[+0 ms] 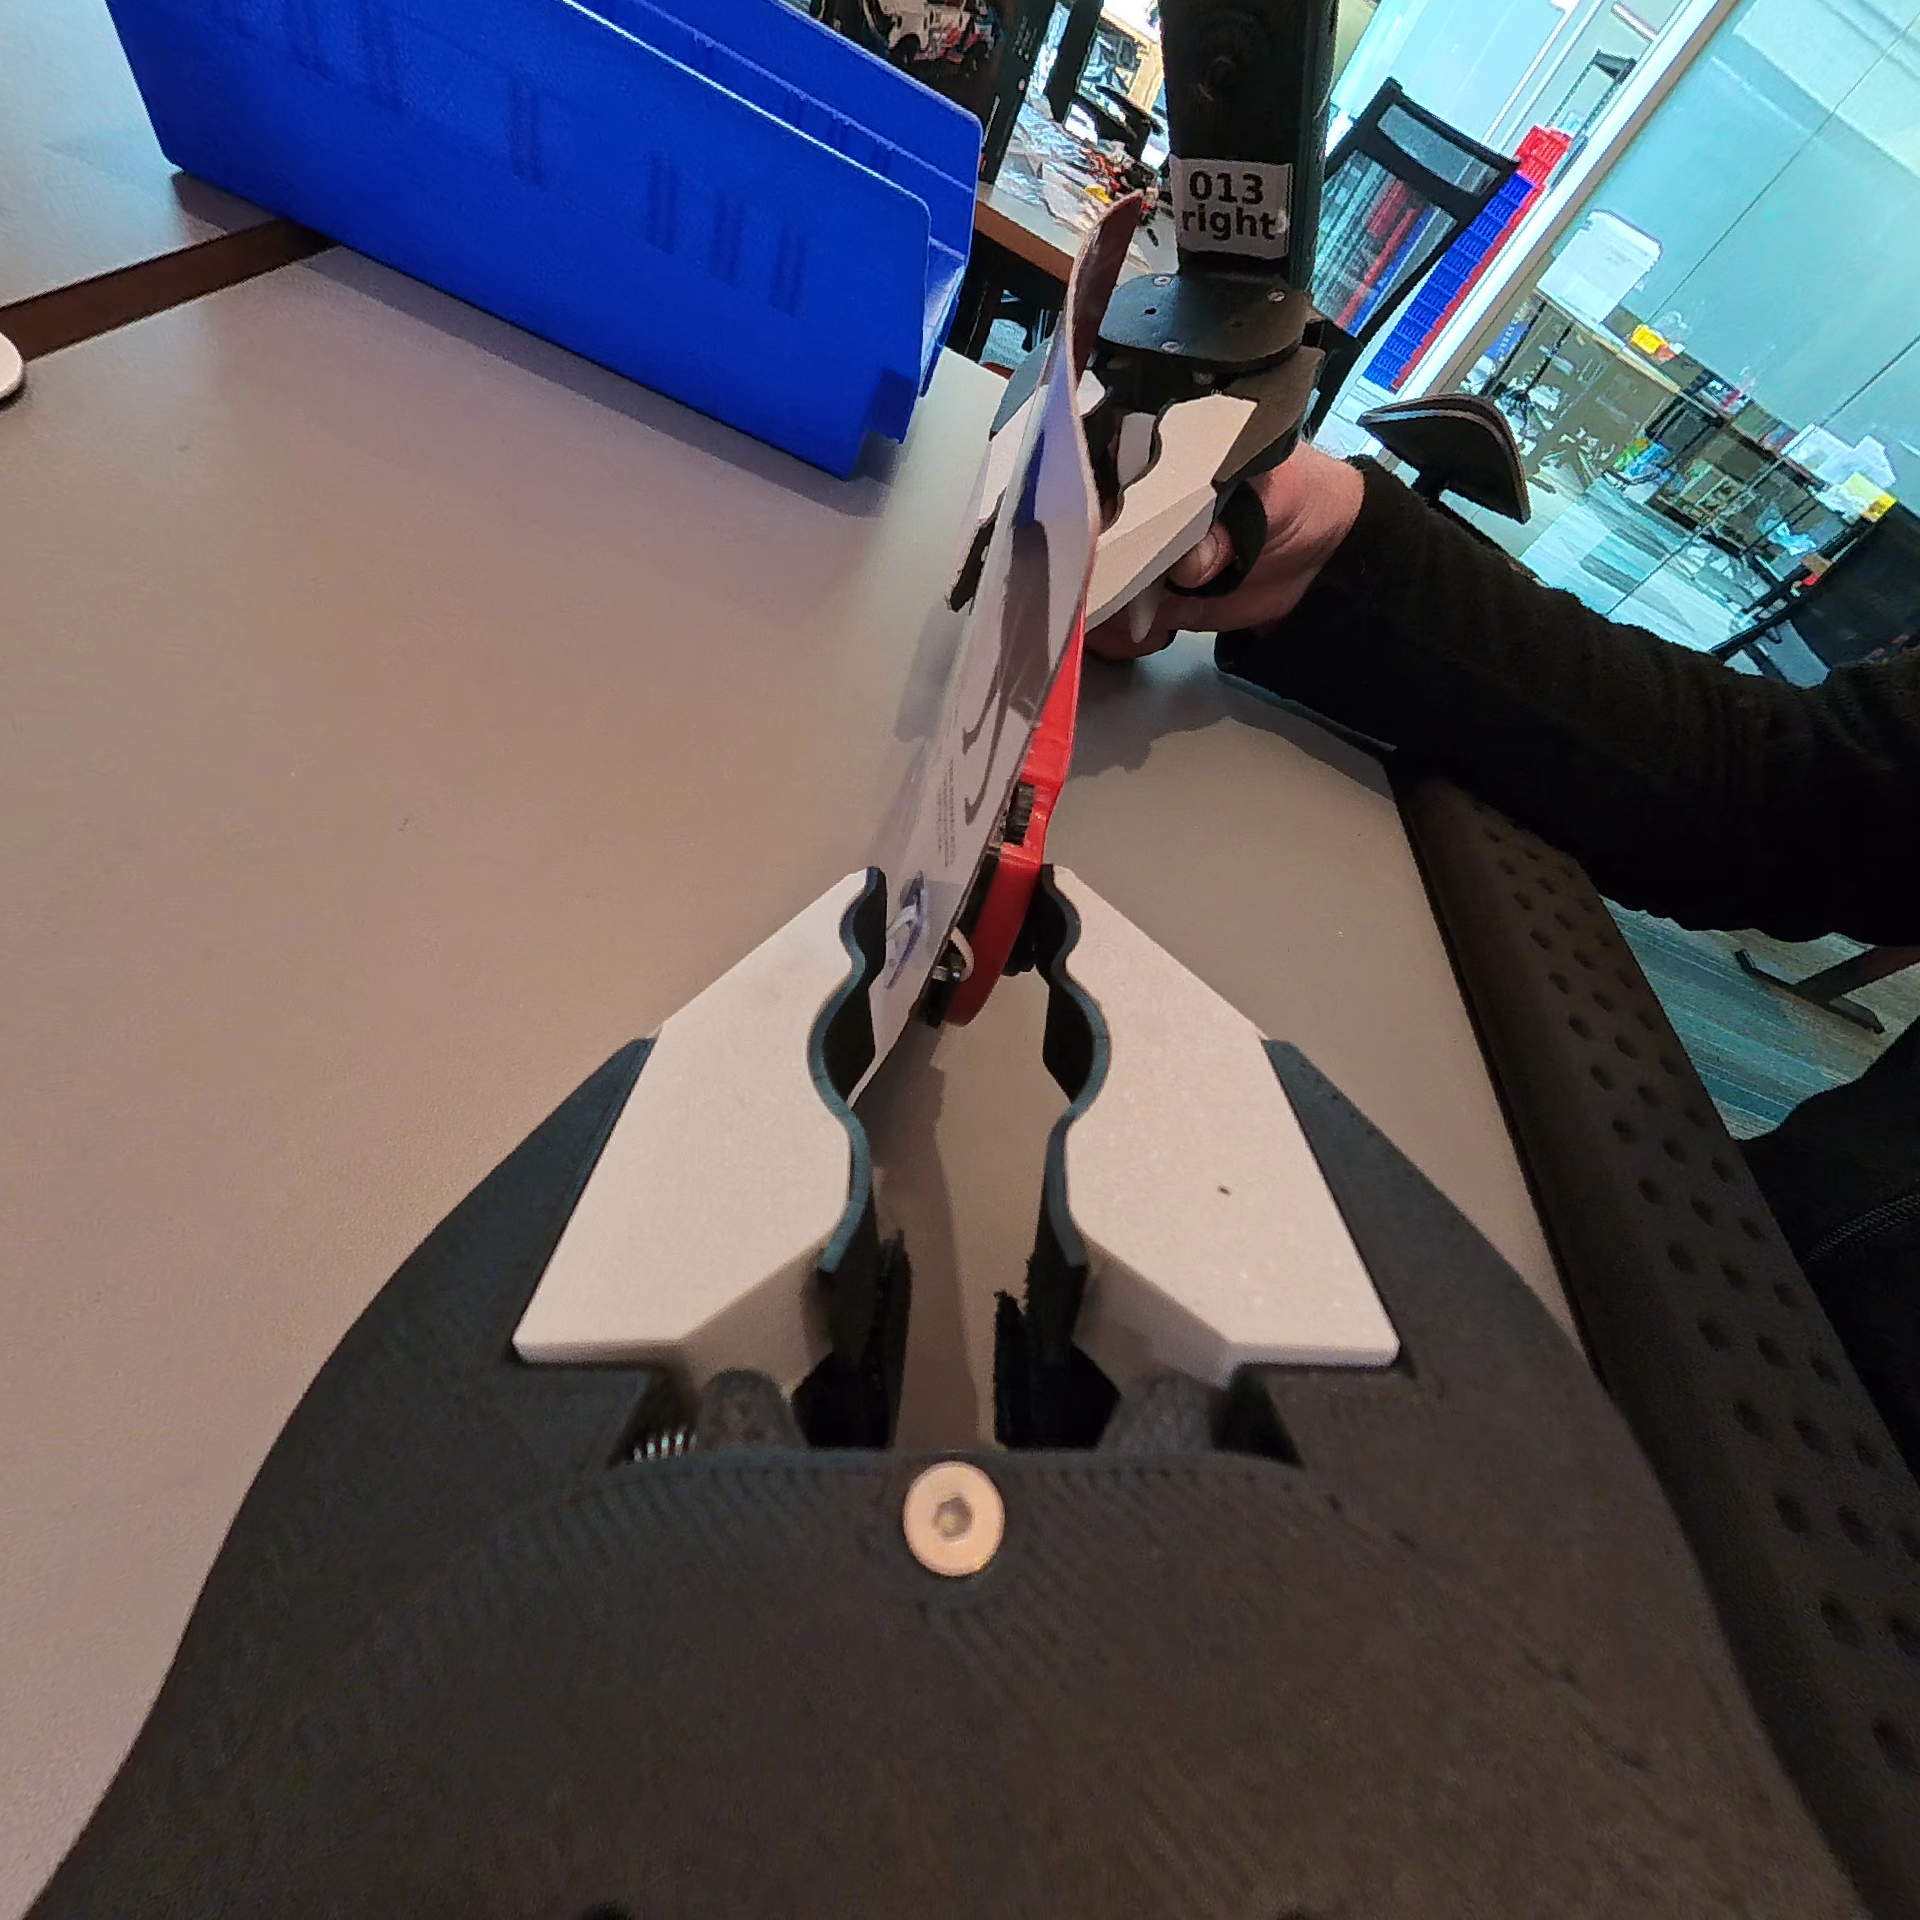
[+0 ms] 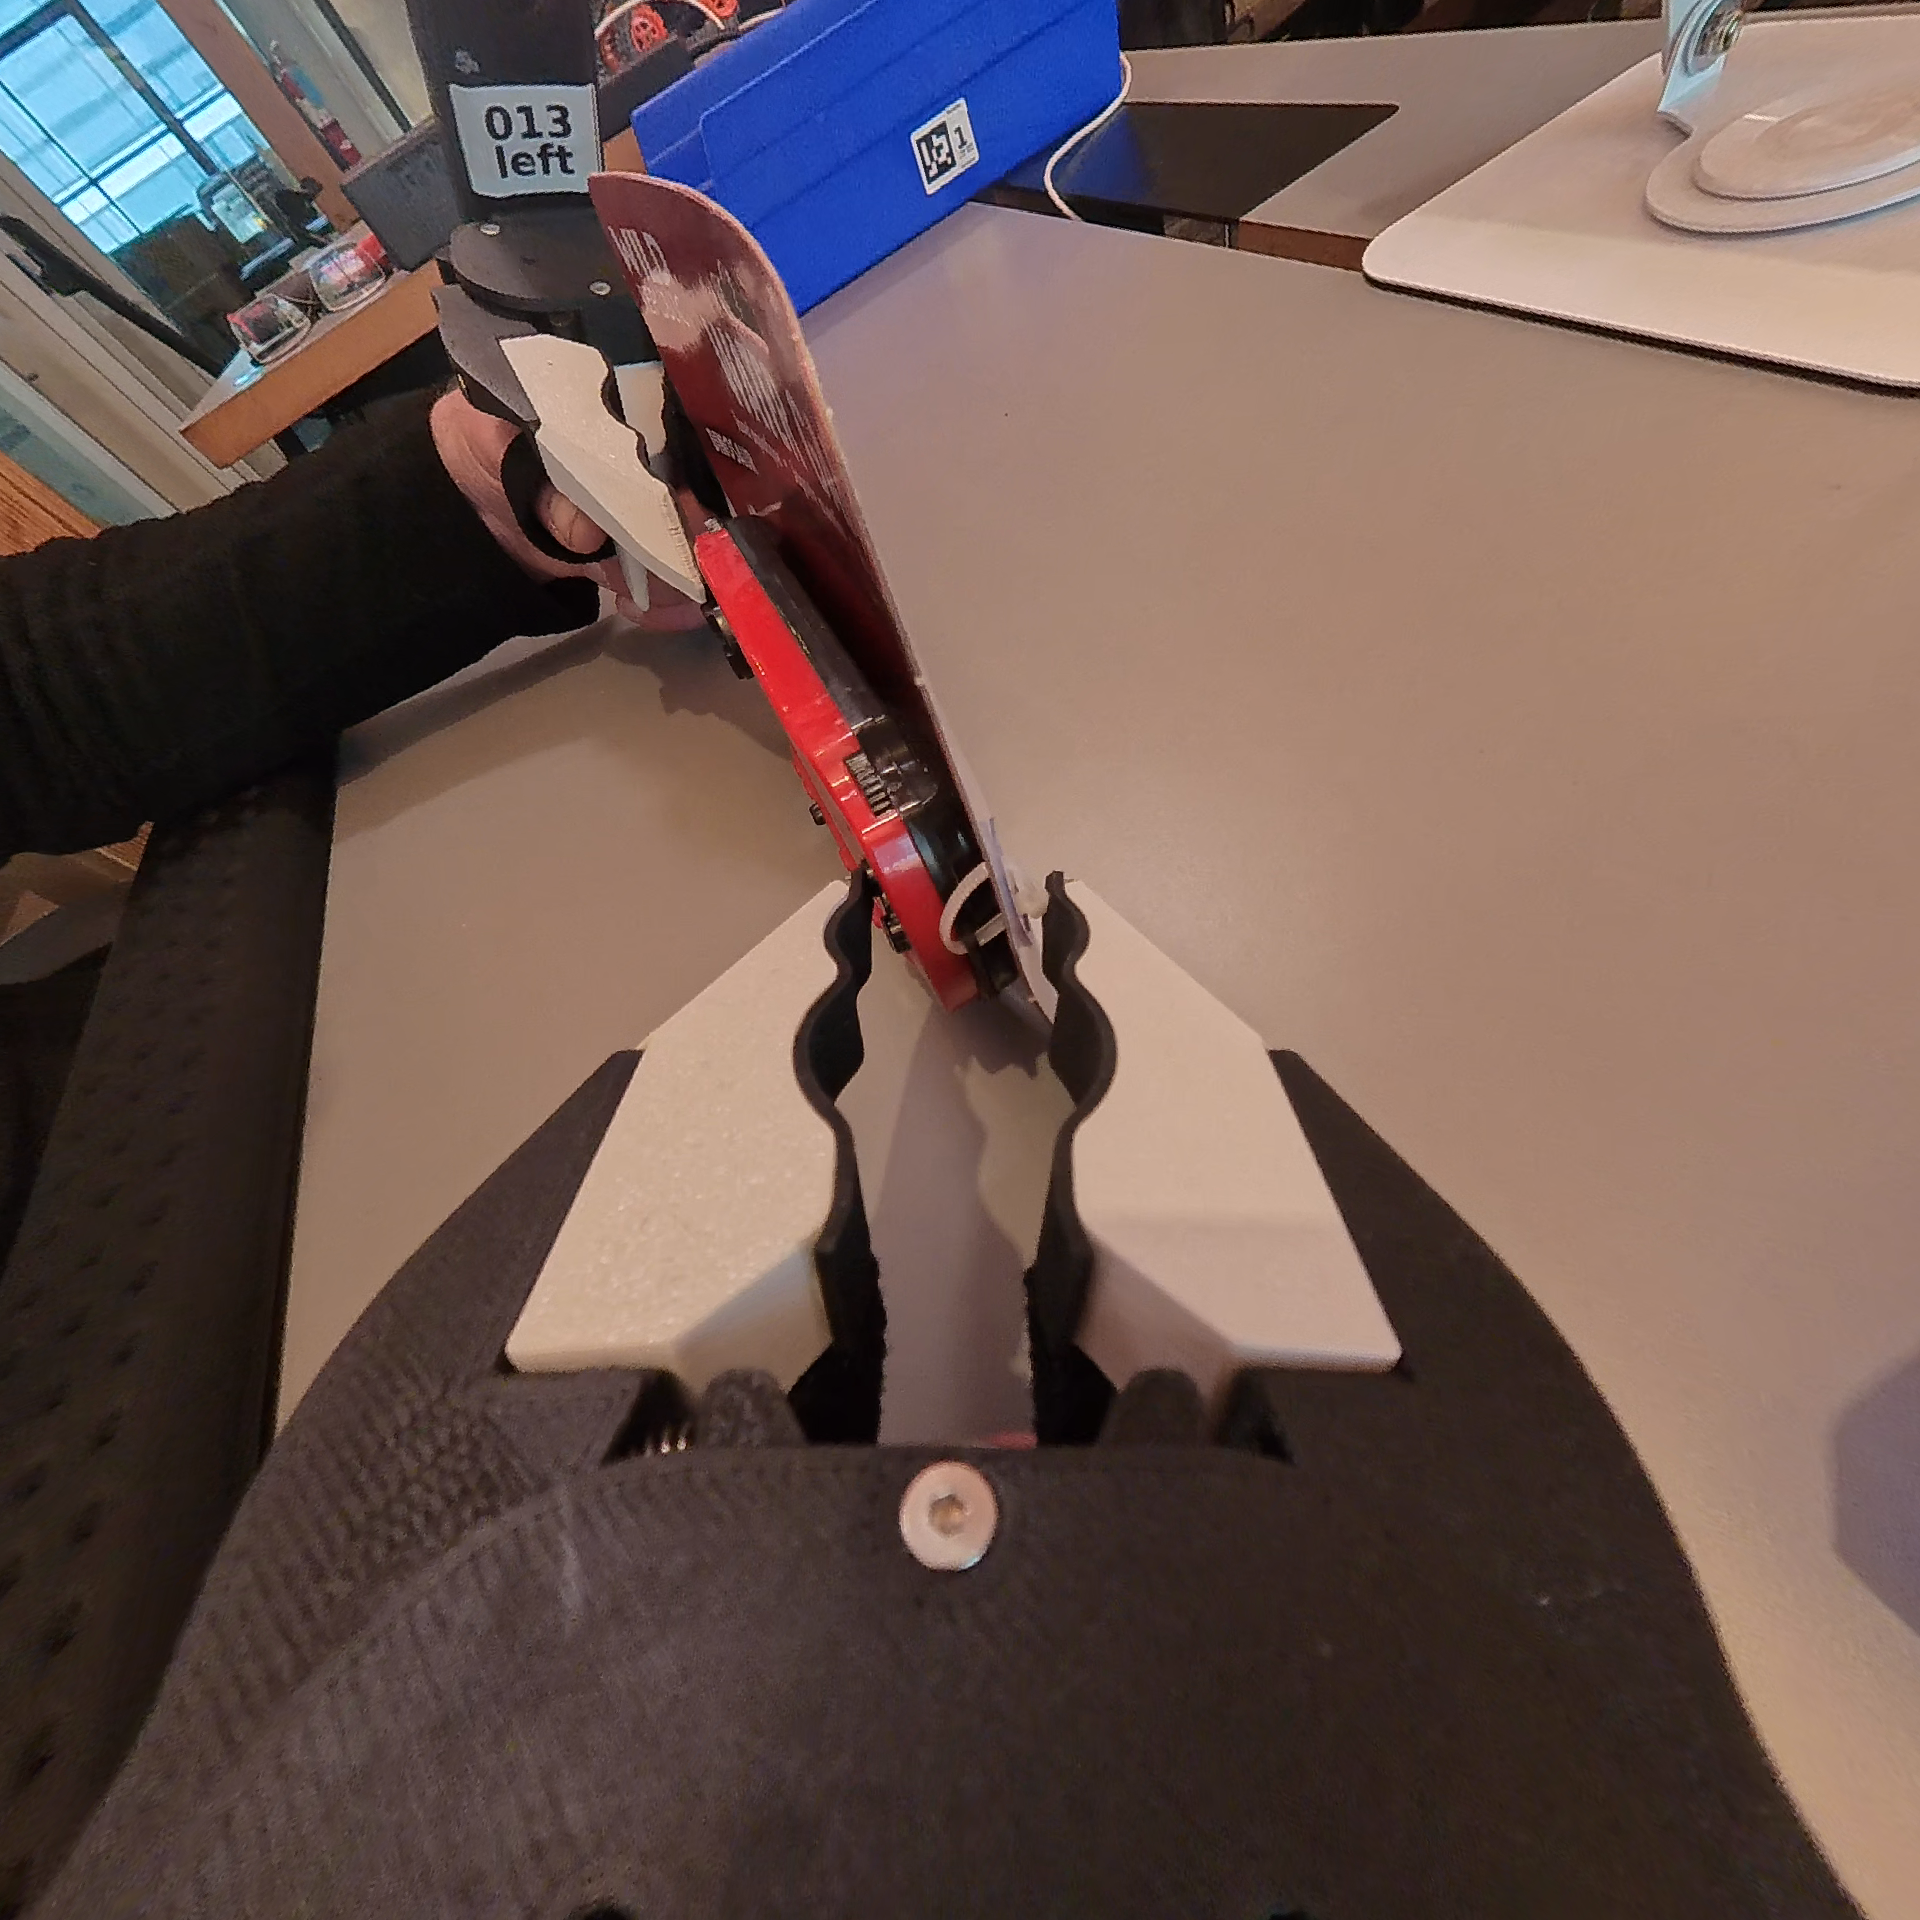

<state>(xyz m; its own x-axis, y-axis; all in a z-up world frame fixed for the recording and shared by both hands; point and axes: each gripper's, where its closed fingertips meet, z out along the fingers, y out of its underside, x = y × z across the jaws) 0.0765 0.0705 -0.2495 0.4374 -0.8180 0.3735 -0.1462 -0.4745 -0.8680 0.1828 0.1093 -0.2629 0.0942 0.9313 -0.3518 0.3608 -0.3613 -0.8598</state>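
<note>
Only rightward, blue bin's (image 2: 873, 135) sticker (image 2: 943, 145)

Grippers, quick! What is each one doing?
Left gripper: shut on one end of the packaged red tool.
Right gripper: shut on the tool's other end.

Worktop (image 1: 416, 727): plain grey. Bin (image 1: 582, 197), far edge: solid blue. Carded tool (image 2: 821, 727): red body, dark-red printed card. Gripper fingers (image 1: 727, 1143): white, black wavy pads. Sleeve (image 1: 1558, 707): black.
</note>
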